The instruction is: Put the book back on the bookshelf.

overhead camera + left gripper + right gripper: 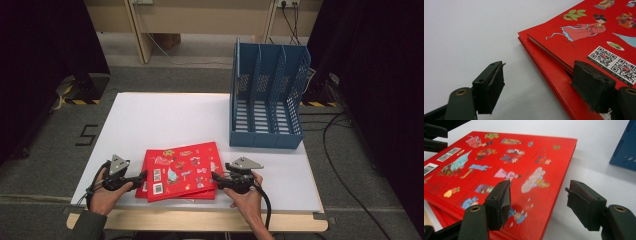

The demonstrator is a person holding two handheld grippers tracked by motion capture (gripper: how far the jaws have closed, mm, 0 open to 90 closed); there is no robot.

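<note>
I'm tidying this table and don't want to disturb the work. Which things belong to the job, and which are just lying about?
In the job:
- red books, stacked, top one askew
- left tool, open at their left edge
- right tool, open at their right edge
- blue rack, probably

Lying about:
- cables on the floor

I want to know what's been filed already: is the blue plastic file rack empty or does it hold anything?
Empty: the blue plastic three-slot file rack shows bare slatted bottoms in all slots, and both red picture books lie flat on the white table.
</note>
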